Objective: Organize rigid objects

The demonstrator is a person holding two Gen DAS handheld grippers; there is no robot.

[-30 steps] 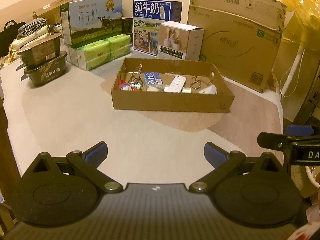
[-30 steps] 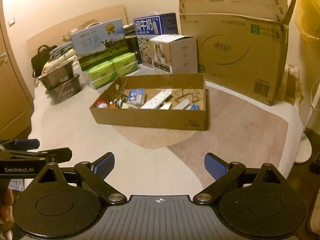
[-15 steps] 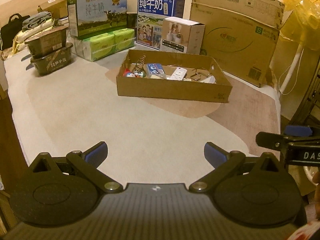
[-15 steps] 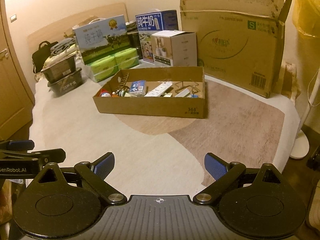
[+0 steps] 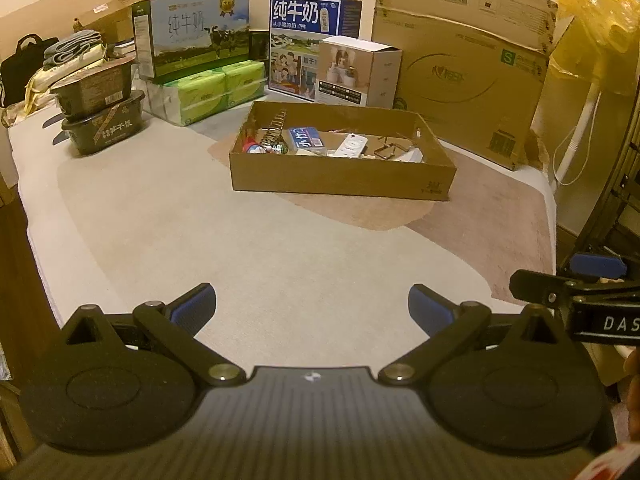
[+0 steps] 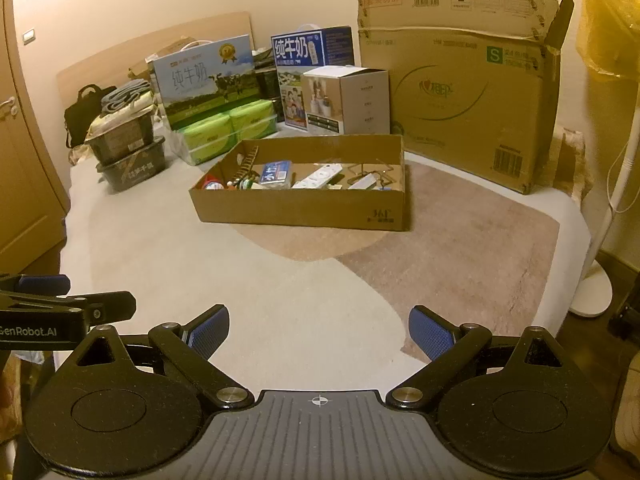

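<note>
A shallow cardboard box (image 5: 340, 178) (image 6: 300, 210) lies on the pale bed cover, well ahead of both grippers. It holds several small items: a blue pack (image 5: 306, 139) (image 6: 276, 172), a white remote (image 5: 351, 146) (image 6: 320, 175), a wire piece (image 5: 390, 150) and a coiled metal part (image 5: 276, 124). My left gripper (image 5: 312, 304) hovers over the near part of the cover, open and empty. My right gripper (image 6: 320, 328) is beside it, also open and empty. Each gripper shows at the edge of the other's view: the right gripper (image 5: 576, 284) and the left gripper (image 6: 64, 304).
Behind the box stand milk cartons (image 5: 192, 40) (image 5: 312, 40), green tissue packs (image 5: 208, 90), a white carton (image 5: 360, 72) and a big cardboard carton (image 5: 468, 68). Stacked black tubs (image 5: 100, 120) sit at the far left. A fan stand (image 6: 600, 280) rises on the right, a door (image 6: 24, 152) on the left.
Both grippers have drawn back a little from the cardboard box, which looks slightly smaller now. Their jaws stay as wide as before.
</note>
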